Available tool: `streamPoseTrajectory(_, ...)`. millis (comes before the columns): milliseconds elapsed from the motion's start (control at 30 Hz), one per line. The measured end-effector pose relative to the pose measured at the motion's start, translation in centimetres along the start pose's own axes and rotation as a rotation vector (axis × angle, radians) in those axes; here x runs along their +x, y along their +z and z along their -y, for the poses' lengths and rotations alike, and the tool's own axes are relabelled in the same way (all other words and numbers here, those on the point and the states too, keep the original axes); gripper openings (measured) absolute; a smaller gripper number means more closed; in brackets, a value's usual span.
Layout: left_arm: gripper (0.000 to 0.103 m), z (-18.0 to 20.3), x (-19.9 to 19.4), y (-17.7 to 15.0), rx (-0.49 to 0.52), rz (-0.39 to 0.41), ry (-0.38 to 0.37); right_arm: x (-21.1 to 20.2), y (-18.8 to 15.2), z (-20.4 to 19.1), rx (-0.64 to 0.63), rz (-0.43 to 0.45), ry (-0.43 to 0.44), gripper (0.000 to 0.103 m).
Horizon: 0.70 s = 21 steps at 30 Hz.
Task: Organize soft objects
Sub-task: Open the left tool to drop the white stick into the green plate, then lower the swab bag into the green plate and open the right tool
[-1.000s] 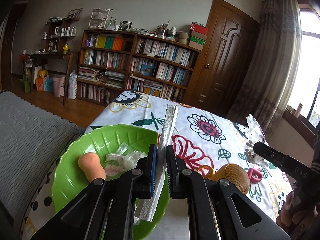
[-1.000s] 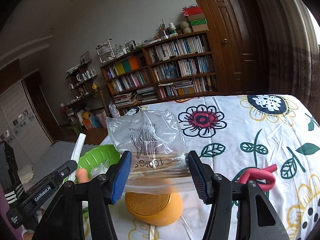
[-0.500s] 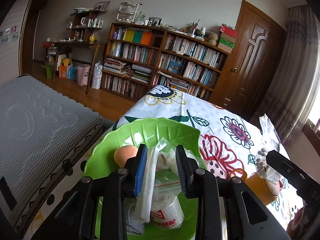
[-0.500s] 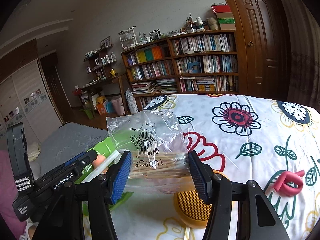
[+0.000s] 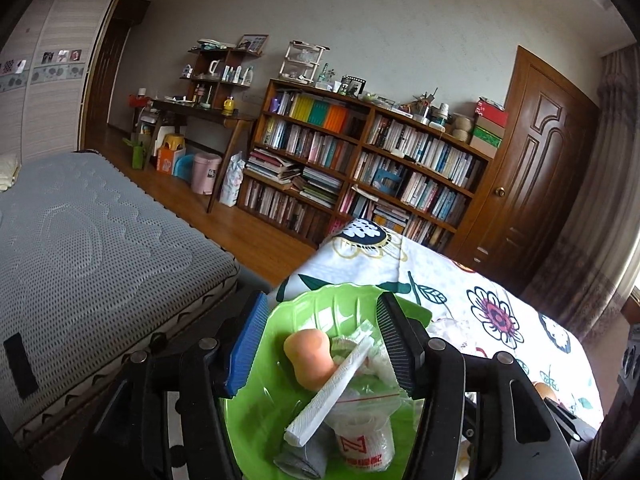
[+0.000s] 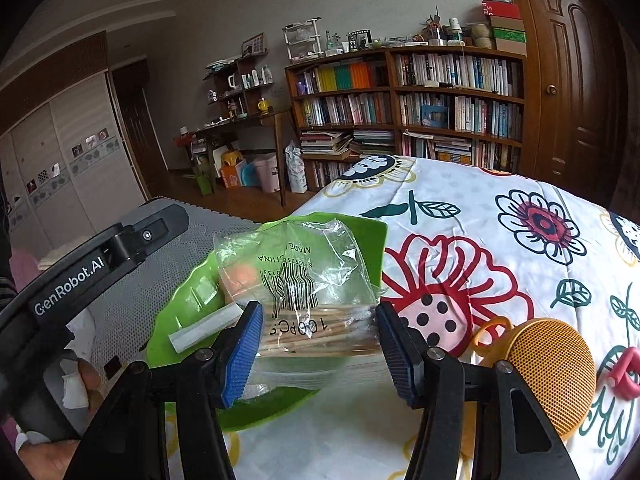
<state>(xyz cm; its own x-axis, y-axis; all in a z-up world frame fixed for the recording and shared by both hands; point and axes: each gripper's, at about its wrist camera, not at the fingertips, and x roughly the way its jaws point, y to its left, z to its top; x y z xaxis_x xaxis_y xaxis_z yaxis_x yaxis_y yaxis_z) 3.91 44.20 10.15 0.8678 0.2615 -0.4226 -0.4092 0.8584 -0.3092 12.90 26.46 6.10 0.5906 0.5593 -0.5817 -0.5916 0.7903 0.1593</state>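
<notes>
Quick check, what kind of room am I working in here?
Most likely a bedroom or study in a home: a grey mattress beside the cloth-covered table, a full wooden bookshelf along the wall, and a cluttered desk.

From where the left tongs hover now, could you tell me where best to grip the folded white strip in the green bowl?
Probably at its raised upper end, coming from above: the folded white strip lies slanted across the other items, so that end stands free of the green bowl.
</notes>
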Motion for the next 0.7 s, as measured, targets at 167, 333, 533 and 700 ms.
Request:
streamPoseTrajectory(167,0.062,-0.8,-0.4,0.3,-0.027,0.026,0.026,1.0,0.0,-1.3,-0.045,-0.016,0.006,0.061)
streamPoseTrajectory(333,0.064,-1.6,-0.6,0.5,-0.070,0.042,0.033,1.8,0.2,-1.8,-0.064,-0.027,0.027,0.069)
streamPoseTrajectory(533,0.066,-1.6,-0.5,0.4,-0.066,0.034,0.035,2.2,-0.3,-2.1,-0.067,-0.041,0.040,0.071)
streamPoseTrajectory(700,0.071,-1.5,-0.5,0.3,-0.072,0.035,0.034,1.7,-0.5,-2.1,-0.070,-0.045,0.039,0.072)
